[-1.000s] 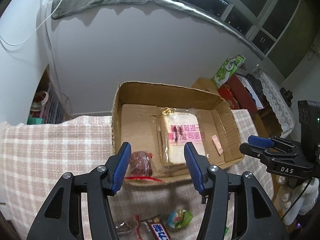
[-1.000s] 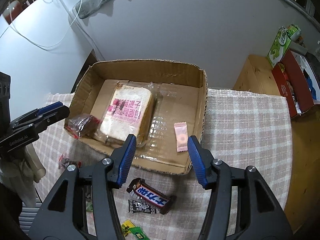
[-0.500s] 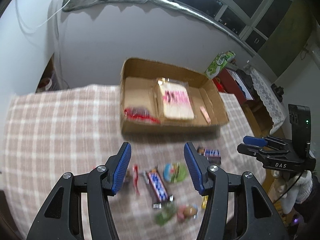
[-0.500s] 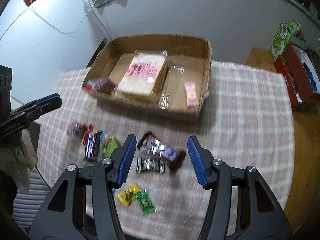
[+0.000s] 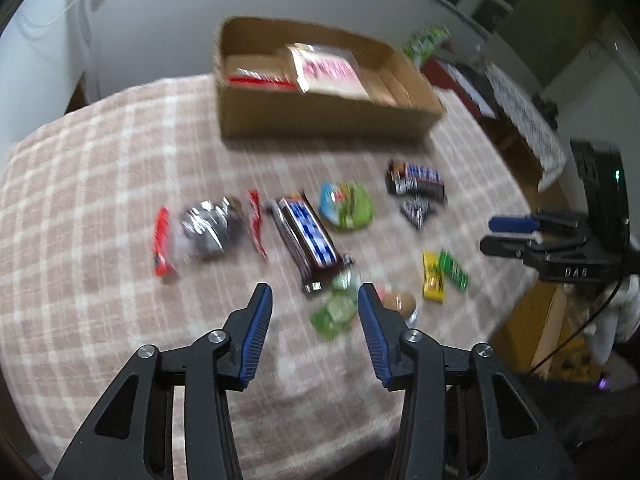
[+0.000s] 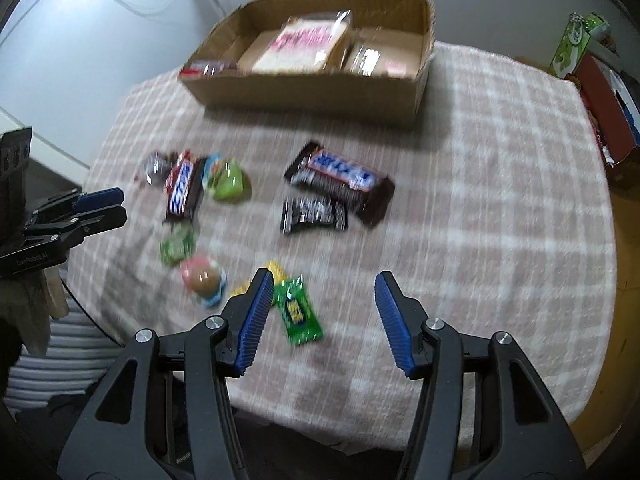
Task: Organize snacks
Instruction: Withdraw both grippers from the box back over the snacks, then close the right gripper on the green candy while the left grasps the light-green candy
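Your left tool [image 5: 315, 300] is spread w/ nothing between the pads, hanging low over the near edge of the table [image 5: 80, 152], which has a checked cloth on it. Right in front of its tips lie a green packet [image 5: 334, 314] and a round pink-wrapped sweet [image 5: 400, 304]; beyond them a long blue-and-brown bar [image 5: 308, 236], a green pouch [image 5: 346, 204], a silver wrapper [image 5: 208, 228] and a red stick [image 5: 161, 240], all loose on the cloth, none touching the tool. Your right tool [image 6: 325, 308] is also spread and empty, over the table's near side. A green candy [image 6: 298, 312] sits just inside its left pad, w/ a yellow one [image 6: 256, 284] partly hidden behind that pad. Farther out are a second blue bar [image 6: 344, 178] and, touching its near side, a black-and-white packet [image 6: 314, 214]. The box [image 6: 316, 94] stands at the far side of the table, well apart from the loose snacks; inside it you've got a bread pack [image 6: 304, 42] w/ pink print, a red-edged bag [image 6: 208, 67] at the left end and a small pink sachet [image 6: 396, 67] at the right. Both views are motion-blurred, so labels can't be read.
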`<control>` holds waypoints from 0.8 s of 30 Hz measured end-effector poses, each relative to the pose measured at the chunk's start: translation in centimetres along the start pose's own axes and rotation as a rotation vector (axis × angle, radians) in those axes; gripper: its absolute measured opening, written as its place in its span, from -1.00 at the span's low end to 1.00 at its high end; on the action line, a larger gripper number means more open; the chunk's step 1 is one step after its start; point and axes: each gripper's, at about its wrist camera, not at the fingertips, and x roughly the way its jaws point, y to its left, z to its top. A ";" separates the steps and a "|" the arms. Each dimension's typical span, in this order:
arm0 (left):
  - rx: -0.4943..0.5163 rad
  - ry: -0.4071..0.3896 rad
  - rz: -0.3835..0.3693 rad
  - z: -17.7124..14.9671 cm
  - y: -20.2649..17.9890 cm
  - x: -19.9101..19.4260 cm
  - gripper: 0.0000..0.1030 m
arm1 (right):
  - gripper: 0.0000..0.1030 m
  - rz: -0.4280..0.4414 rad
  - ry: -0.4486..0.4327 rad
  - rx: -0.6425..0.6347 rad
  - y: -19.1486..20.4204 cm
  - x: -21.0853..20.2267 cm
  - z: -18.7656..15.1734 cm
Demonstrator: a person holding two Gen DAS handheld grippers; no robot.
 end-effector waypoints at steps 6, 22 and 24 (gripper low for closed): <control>0.096 0.053 0.019 -1.4 -1.4 1.8 -0.25 | -0.12 -0.020 0.048 -0.054 1.0 2.0 -1.3; 0.291 0.067 0.111 -1.7 -3.7 4.8 -0.26 | -0.25 -0.089 0.052 -0.139 3.1 4.1 -1.5; 0.280 0.057 0.113 -1.6 -3.6 4.9 -0.35 | -0.29 -0.087 0.054 -0.134 3.1 4.4 -1.4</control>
